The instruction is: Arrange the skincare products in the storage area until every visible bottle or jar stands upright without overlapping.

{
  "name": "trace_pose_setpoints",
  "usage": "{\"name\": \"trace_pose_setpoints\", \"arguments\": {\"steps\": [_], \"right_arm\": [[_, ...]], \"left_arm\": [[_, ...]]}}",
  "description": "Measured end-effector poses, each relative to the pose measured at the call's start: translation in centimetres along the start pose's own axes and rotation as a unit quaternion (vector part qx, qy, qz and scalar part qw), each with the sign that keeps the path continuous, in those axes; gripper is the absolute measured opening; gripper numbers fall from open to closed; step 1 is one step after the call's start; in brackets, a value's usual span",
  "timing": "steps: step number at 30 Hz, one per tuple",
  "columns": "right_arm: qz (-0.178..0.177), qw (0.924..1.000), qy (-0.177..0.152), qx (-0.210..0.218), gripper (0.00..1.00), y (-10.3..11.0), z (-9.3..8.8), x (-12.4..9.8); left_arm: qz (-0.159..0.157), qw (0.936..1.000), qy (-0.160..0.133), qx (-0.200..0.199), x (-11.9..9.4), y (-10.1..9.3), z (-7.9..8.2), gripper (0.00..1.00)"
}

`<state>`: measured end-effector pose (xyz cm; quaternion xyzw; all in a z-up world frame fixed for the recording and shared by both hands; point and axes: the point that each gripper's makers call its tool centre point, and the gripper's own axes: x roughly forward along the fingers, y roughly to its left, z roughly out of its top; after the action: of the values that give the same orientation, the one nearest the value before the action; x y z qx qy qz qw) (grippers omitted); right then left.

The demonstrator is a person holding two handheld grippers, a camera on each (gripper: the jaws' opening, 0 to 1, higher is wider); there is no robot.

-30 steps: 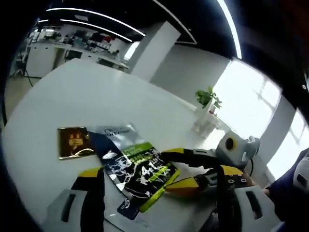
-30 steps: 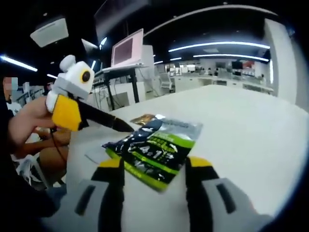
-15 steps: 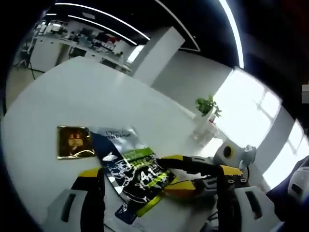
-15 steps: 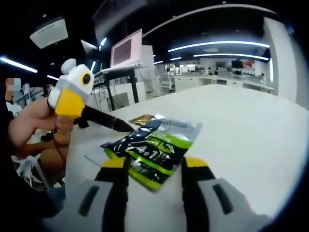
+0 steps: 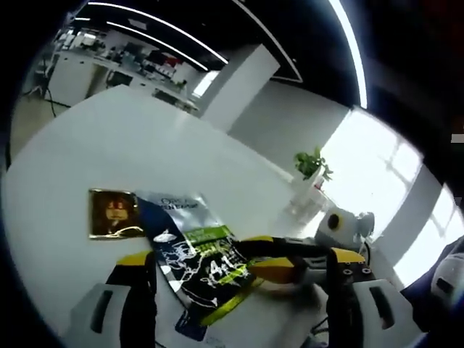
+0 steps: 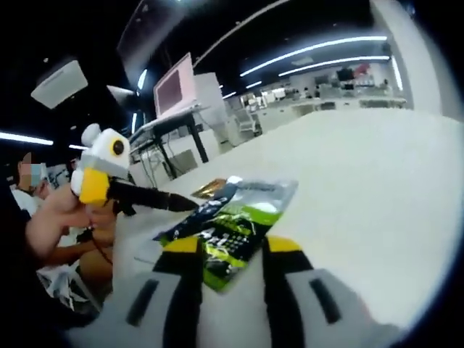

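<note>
Left gripper (image 5: 239, 279): held low over the table, jaws spread apart with a wide gap between them (yellow pads at the tips); in the right gripper view it is seen entering from the left (image 6: 185, 203), its dark jaws drawn together into a point.
Left hand (image 6: 61, 217): wrapped around the left gripper's handle, forearm bare.
Right gripper (image 6: 228, 250): jaws brought close on either side of a sachet's near edge (actual contact cannot be told); in the left gripper view it is seen reaching in from the right (image 5: 250, 254).
</note>
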<state>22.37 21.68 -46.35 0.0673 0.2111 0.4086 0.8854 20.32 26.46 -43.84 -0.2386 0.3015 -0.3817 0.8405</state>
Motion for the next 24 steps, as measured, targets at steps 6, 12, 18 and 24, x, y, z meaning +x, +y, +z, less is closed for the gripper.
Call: {"name": "trace_pose_setpoints", "arguments": {"steps": [6,12,18,24], "right_arm": [[0.004,0.9999,0.000,0.015,0.25,0.08,0.10,0.19],[0.015,0.9996,0.013,0.018,0.14,0.44,-0.08,0.59],[0.016,0.9997,0.014,0.010,0.12,0.63,-0.16,0.57],[0.016,0.9996,0.018,-0.013,0.07,0.85,-0.46,0.45]], "left_arm": [[0.000,1.0000,-0.001,0.000,-0.04,0.05,-0.02,0.99],[-0.003,1.0000,-0.004,-0.001,-0.09,0.08,0.04,0.99],[-0.003,1.0000,-0.005,-0.002,-0.27,0.28,0.11,0.99],[-0.003,1.0000,-0.006,-0.003,-0.36,0.41,0.16,0.98]]}}
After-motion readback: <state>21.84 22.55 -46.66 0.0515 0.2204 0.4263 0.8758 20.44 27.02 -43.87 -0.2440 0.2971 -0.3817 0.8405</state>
